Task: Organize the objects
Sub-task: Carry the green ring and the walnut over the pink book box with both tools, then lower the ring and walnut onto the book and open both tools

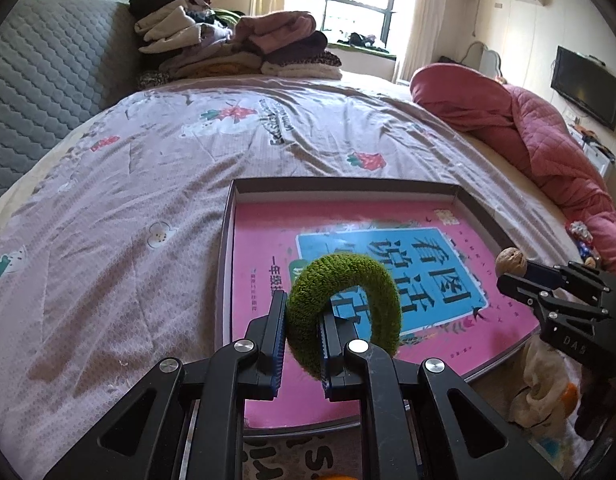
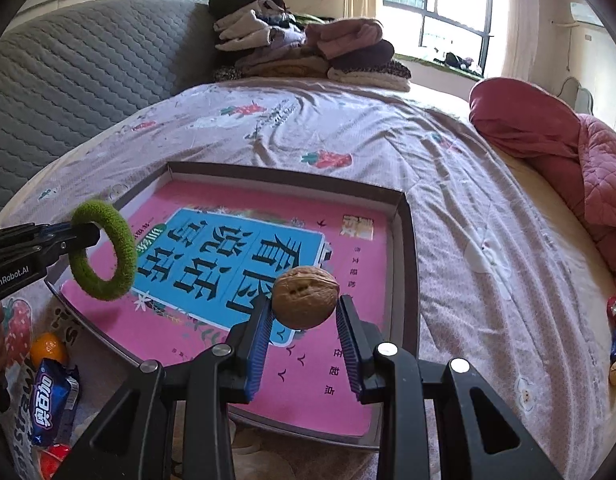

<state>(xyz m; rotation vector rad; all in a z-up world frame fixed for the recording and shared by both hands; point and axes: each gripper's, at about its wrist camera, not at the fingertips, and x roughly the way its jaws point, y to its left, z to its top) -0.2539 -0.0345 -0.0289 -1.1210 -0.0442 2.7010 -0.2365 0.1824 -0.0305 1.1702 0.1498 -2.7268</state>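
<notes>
Two hand-held grippers are over the shallow box (image 1: 226,240) on the bed (image 1: 108,220), and we hold one in each hand. Our left hand-held gripper (image 1: 302,336) is clamped on the green hair tie (image 1: 347,280), low in the middle of the left wrist frame. Our right hand-held gripper (image 2: 304,332) is clamped on the walnut (image 2: 305,295), in the lower centre of the right wrist frame. Both things hang above the pink book (image 2: 268,248) that lies inside the box. At the lower left of the right wrist frame we see a blue snack packet (image 2: 52,396) and a small orange (image 2: 48,348).
</notes>
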